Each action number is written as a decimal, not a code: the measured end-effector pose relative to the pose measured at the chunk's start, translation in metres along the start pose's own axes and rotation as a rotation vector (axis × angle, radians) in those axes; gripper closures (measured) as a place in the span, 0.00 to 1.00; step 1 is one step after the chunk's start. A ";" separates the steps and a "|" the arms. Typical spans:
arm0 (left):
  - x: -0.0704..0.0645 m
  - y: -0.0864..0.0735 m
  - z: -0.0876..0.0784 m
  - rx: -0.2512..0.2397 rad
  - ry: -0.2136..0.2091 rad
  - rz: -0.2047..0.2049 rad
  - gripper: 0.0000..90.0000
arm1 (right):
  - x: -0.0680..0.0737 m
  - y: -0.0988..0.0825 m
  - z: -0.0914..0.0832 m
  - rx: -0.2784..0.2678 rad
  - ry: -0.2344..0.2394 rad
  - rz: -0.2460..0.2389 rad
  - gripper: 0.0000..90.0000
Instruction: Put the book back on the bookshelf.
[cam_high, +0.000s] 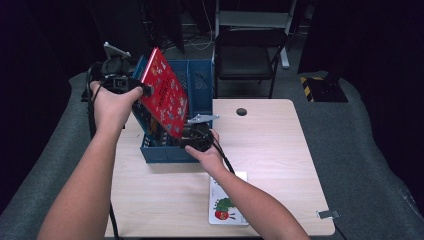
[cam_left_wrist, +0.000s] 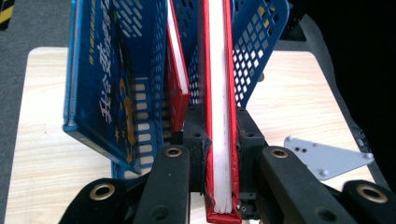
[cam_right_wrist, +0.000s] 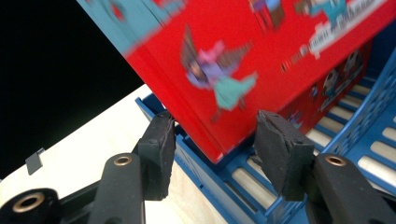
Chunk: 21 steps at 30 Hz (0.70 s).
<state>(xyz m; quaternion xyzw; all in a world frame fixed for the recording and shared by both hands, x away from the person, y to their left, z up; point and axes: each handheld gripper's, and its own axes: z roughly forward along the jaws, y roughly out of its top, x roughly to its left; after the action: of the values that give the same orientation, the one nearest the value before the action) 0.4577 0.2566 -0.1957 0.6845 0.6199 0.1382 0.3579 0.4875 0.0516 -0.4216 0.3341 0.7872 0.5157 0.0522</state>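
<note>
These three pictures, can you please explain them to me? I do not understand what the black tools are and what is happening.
A person holds a two-jaw tool in each hand. One picture looks down from above; the other two come from cameras riding on the tools. The left gripper has its jaws clamped on a red book, tilted over a blue basket that holds more books. The right gripper waits at the book's lower corner, jaws open, not pressing it. On the wooden table lies a caterpillar picture book.
</note>
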 end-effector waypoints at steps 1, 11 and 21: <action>-0.001 0.000 0.002 0.000 0.000 -0.003 0.88 | 0.000 0.002 0.000 -0.004 0.001 -0.003 0.54; -0.007 0.002 0.010 0.037 0.015 0.012 0.88 | 0.003 0.005 0.004 0.010 -0.038 -0.057 0.56; -0.005 0.002 0.011 0.039 0.010 -0.012 0.88 | -0.008 0.008 0.006 0.007 -0.059 -0.019 0.62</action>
<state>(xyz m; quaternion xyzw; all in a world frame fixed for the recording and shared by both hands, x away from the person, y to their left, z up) 0.4657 0.2485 -0.2010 0.6869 0.6284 0.1271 0.3422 0.4994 0.0535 -0.4196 0.3420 0.7902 0.5023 0.0791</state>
